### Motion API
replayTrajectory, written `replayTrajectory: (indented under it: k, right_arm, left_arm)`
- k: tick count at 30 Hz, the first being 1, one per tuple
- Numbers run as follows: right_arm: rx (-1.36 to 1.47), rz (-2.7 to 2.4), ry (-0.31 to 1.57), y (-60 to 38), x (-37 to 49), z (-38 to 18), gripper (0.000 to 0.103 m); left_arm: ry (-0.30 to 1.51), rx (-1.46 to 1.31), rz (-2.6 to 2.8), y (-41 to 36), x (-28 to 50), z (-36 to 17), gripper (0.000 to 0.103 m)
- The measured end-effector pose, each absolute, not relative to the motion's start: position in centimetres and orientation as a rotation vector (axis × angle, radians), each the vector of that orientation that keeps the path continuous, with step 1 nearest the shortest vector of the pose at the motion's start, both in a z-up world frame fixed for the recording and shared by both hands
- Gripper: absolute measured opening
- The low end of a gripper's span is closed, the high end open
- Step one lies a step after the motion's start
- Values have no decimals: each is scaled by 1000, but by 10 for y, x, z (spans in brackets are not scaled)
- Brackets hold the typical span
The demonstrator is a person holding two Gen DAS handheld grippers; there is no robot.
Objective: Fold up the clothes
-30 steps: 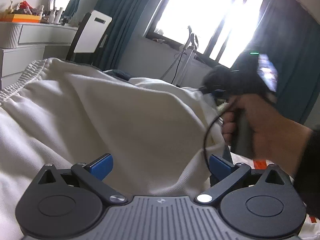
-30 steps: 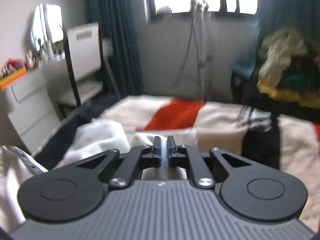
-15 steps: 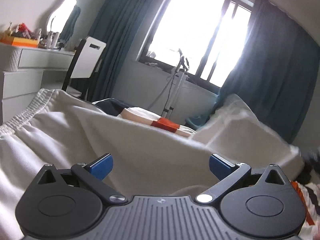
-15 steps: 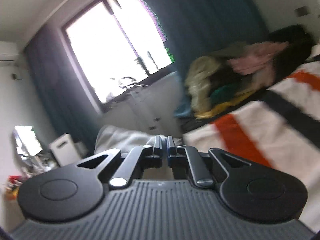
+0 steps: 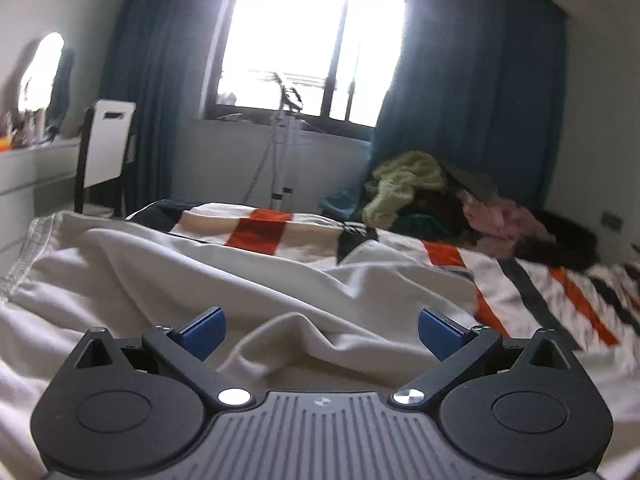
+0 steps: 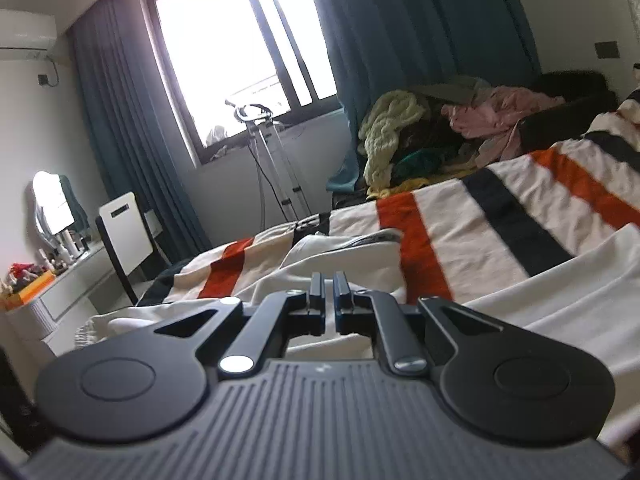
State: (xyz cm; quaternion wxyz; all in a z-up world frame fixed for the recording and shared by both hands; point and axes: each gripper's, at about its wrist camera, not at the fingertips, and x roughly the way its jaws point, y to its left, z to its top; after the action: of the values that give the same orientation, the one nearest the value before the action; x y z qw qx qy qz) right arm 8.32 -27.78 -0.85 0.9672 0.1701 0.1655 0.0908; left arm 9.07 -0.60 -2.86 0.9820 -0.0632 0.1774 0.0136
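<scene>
L gripper point(image 5: 319, 330) is spread wide w/ nothing between its blue pads point(image 5: 202, 330), hovering low over the cream garment point(image 5: 168, 280), which lies rumpled right under & ahead of it on the striped bedspread point(image 5: 532, 292), ribbed waistband off to its far left. R gripper point(image 6: 329, 294) has fingers drawn nearly together w/ only a thin slit between them; cream cloth sits directly beneath & beyond the tips, but can't tell if any of it is pinched. Well ahead & to the right of both grippers sits a pile of clothes point(image 6: 436, 132) by the teal curtain point(image 5: 472, 92), w/ a white chair point(image 6: 128, 236) ahead-left.
</scene>
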Motion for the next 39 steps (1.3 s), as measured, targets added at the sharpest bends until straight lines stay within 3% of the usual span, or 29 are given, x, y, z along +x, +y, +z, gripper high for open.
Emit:
replayTrajectory:
  k: [5,7,9,11,18,23,27,32,39]
  right_arm:
    - [395,130,335,-311,47,-11,10]
    - [425,112,346,-321,38,-18,19]
    - [435,107,367,-326,37,-23,70]
    - [433,115,358,-328,38,-26,83]
    - [360,3,315,-338,46,-32,82]
    - [244,-187,261,-348,57,-37,82]
    - [325,-236,266,-368,71,-47,82]
    - [362,-273,266,-381,88,-63,81]
    - [245,-360,122,-366,93,-74,82]
  left_arm:
    - [382,-36,-19,-33,84,-30,103]
    - [387,14,-34,-45,82,-34,103]
    - [396,59,-35,-56,83,-40,103]
    - [416,100,-49,-70,88,-44,103]
    - [433,186,-124,-135,136,-44,103]
    - [493,287,-130,-218,217,-45,102]
    - [571,349,-55,-267,295,-60,102]
    - [682,378,30,-290,355,-90,92]
    - [766,382,111,-293,395,-120,79]
